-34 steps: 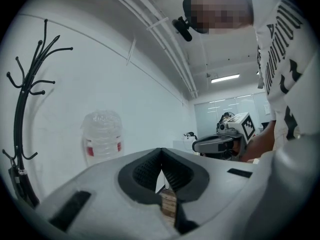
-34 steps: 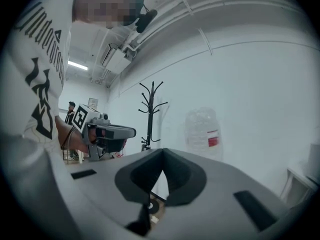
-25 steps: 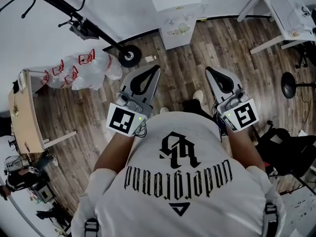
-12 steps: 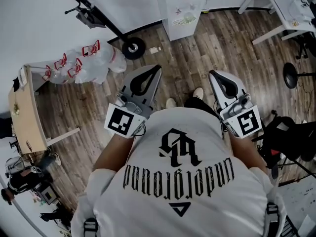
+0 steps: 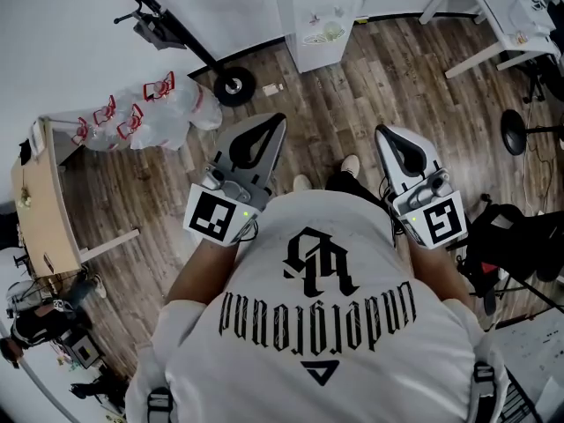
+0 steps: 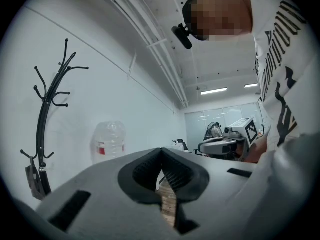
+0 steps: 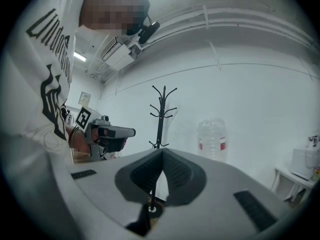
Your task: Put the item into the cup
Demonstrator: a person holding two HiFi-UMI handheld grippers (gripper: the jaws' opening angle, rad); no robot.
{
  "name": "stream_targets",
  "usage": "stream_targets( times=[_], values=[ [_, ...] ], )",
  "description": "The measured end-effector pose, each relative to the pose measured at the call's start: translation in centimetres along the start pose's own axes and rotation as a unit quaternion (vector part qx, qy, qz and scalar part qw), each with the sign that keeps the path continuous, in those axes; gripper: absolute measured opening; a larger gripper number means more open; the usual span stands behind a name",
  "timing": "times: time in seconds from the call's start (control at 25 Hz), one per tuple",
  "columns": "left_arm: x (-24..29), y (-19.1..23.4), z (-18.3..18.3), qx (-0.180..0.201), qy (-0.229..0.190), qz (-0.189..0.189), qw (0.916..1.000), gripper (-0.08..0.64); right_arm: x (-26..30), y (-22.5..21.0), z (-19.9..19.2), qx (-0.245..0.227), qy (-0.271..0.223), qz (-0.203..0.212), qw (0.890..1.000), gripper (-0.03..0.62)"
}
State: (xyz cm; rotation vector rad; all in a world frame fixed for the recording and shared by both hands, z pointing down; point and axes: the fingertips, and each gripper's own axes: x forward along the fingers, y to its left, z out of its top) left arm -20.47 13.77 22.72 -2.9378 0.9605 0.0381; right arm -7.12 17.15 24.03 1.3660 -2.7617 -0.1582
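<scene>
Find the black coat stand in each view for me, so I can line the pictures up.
Head view: coat stand at upper left, its pole slanting down to a round base on the wood floor.
Left gripper view: far left, against the white wall.
Right gripper view: near the centre, upright.
Shared landmark: the big water bottle stands right of it in both gripper views.

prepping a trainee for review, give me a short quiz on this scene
1. True or false: the left tongs grip a cup.
2. The right tongs are: A open, B shut and empty, C shut on a cup.
3. In the right gripper view, what stands right of the coat rack?
Key: 1 false, they are shut and empty; 2 B; 3 a clear water bottle with a red label.
</scene>
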Motion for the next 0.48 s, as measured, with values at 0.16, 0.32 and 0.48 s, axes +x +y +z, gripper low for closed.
stream_targets(
  times=[0.16, 0.32, 0.48],
  values=[
    [0.08, 0.19, -0.03, 0.006, -0.009, -0.005, 0.9999, 0.008, -0.13, 0.04, -0.12, 0.009, 0.001, -0.004, 1.0, 0.005],
    [0.06, 0.18, 0.09, 0.009, -0.016, -0.008, 0.9998, 0.008, -0.44, 0.01, -0.17, 0.012, 0.002, -0.009, 1.0, 0.005],
    [-0.07, 0.11, -0.07, 0.016, -0.01, -0.014, 0.9997, 0.008, -0.33, 0.05, -0.2, 0.021, 0.001, -0.01, 1.0, 0.005]
  ],
)
